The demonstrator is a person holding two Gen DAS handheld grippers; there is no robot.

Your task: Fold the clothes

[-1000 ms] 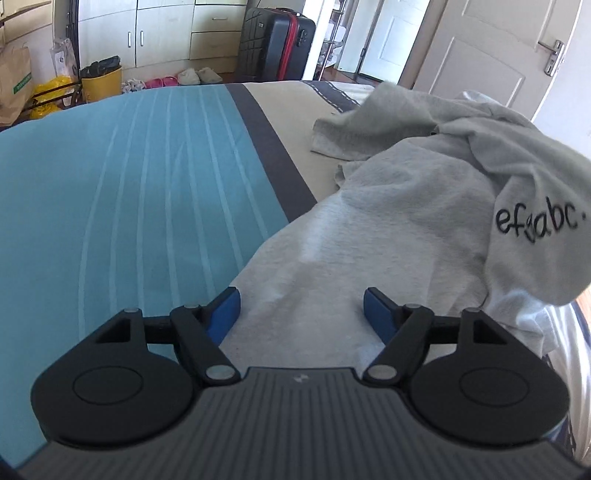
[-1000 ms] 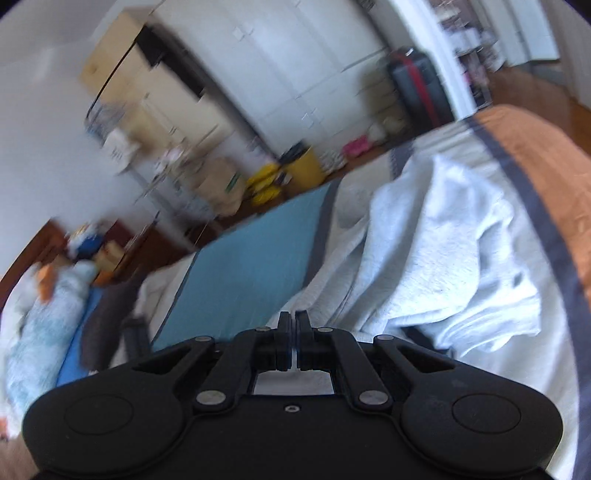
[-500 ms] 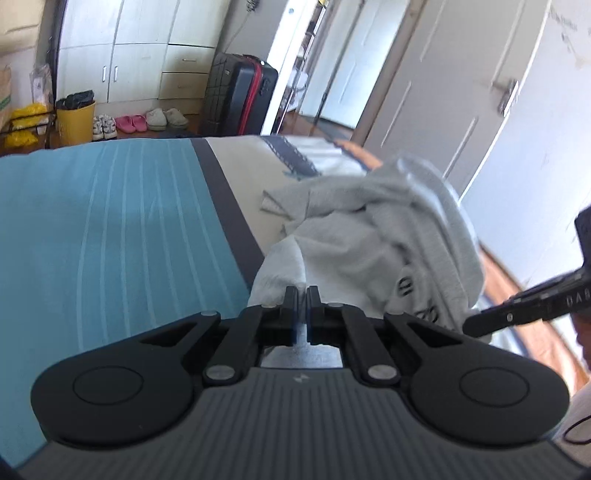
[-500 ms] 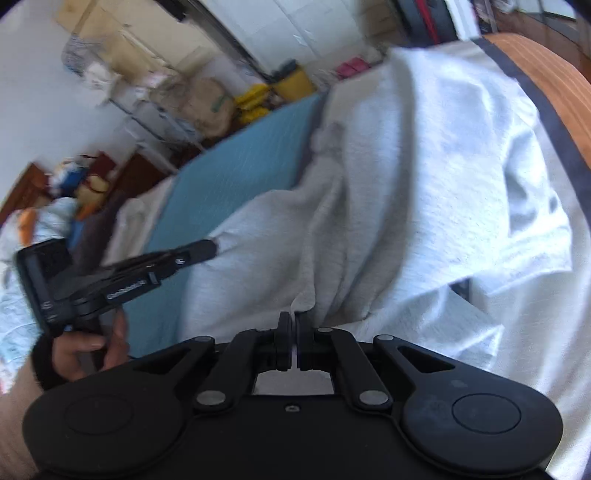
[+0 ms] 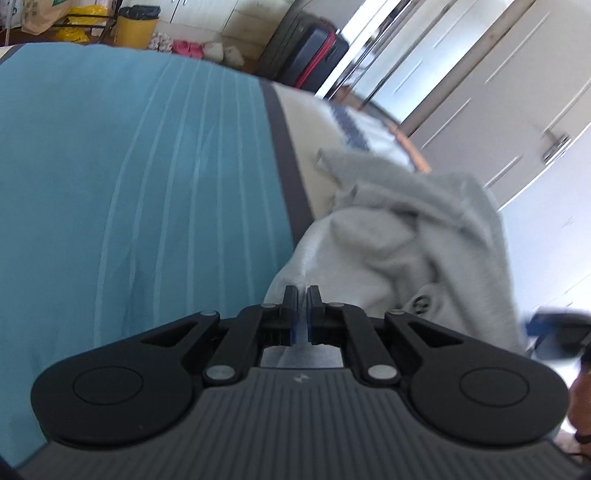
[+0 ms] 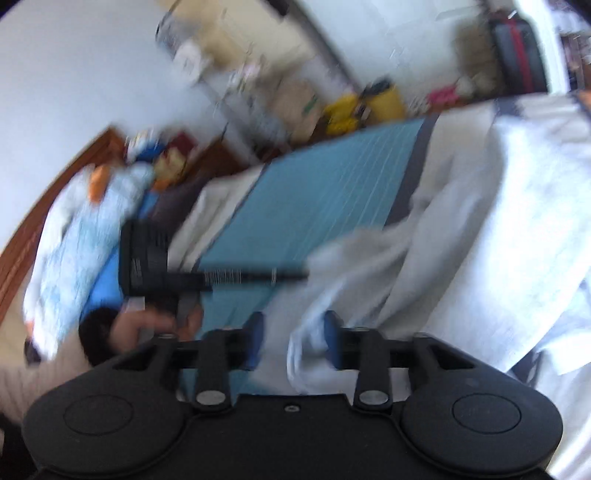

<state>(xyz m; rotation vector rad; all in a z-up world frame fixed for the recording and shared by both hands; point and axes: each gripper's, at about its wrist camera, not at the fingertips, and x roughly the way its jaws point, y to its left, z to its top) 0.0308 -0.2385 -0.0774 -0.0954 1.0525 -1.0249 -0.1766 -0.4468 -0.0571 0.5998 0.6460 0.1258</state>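
A crumpled light grey sweatshirt point(image 5: 406, 229) lies on the right half of a bed with a teal striped cover point(image 5: 129, 166). My left gripper point(image 5: 302, 295) is shut on the sweatshirt's near edge, and cloth shows between its blue pads. In the right wrist view the same sweatshirt point(image 6: 498, 229) looks almost white. My right gripper point(image 6: 293, 339) is opening. A fold of the cloth hangs between its pads, against the right one and clear of the left. The left gripper point(image 6: 303, 275) reaches the cloth from the left, held by a hand point(image 6: 155, 325).
A dark suitcase point(image 5: 310, 51), a yellow bin point(image 5: 135, 26) and slippers stand on the floor past the bed's far end. White doors point(image 5: 517, 110) rise on the right. A pale blue blanket and pillows point(image 6: 74, 240) are heaped by the wooden headboard.
The left gripper shut on the sweatshirt's edge, then rolled and lifted slightly with it. The right gripper, pinched shut before, has spread its jaws and swung left; its view is now blurred.
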